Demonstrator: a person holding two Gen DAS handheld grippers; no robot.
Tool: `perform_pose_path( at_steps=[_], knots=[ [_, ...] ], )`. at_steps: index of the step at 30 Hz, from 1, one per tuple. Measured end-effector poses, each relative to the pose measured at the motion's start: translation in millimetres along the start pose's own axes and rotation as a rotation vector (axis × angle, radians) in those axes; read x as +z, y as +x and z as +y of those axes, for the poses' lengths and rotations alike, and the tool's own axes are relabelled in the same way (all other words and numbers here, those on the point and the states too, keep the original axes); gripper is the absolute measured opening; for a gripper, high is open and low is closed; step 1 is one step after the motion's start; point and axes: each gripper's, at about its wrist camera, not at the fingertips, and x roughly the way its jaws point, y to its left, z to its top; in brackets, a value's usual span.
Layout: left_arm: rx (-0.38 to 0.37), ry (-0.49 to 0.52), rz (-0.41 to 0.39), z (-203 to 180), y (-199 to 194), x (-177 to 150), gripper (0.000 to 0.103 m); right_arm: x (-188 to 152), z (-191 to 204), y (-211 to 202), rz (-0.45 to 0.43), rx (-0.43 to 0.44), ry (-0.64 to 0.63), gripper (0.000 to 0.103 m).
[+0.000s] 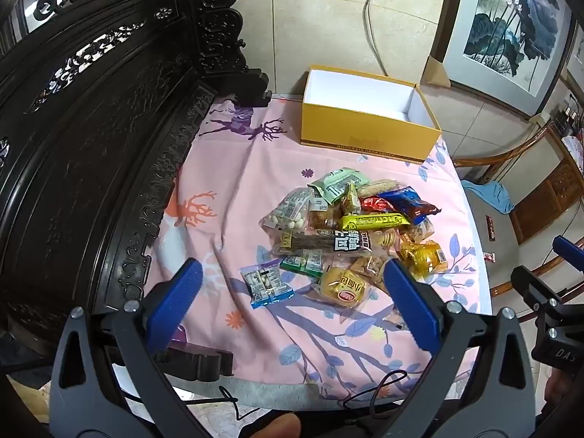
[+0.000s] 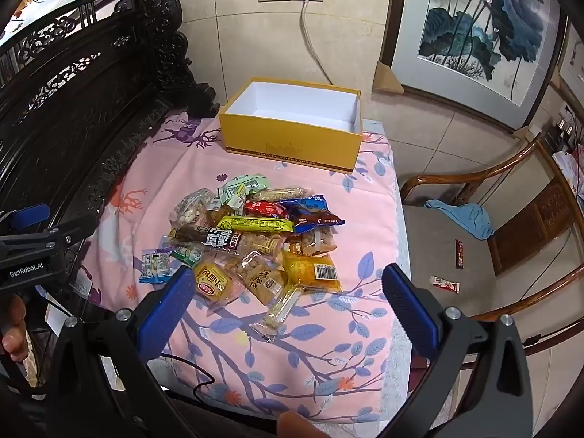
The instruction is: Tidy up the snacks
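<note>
A heap of several wrapped snacks (image 1: pixel 350 230) (image 2: pixel 255 241) lies in the middle of a pink patterned cloth (image 1: pixel 233 189) (image 2: pixel 328 197). Behind it stands an open yellow box (image 1: pixel 368 135) (image 2: pixel 292 142) with a white, bare inside. My left gripper (image 1: pixel 292 273) hovers open above the near side of the heap, nothing between its blue fingers (image 1: pixel 175 299). My right gripper (image 2: pixel 286 281) is also open, above the heap's near edge. A blue-edged packet (image 1: pixel 266 286) (image 2: pixel 155 266) lies apart at the heap's near left.
A dark carved wooden backrest (image 1: pixel 91 127) (image 2: pixel 73 102) runs along the left. A wooden chair (image 2: pixel 511 241) to the right holds a blue cloth (image 2: pixel 463 219) and two small red packets (image 2: pixel 460 253). A cable (image 2: pixel 314 47) hangs from a wall socket behind the box.
</note>
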Motion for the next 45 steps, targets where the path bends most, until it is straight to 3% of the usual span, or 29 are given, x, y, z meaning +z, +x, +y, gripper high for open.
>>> perform_pose_path(
  at_steps=[45],
  knots=[
    [0.004,-0.001,-0.004,0.2,-2.1,4.2,0.101,-2.7,-5.9,0.1,-0.001,-0.003,0.005,0.102]
  ],
)
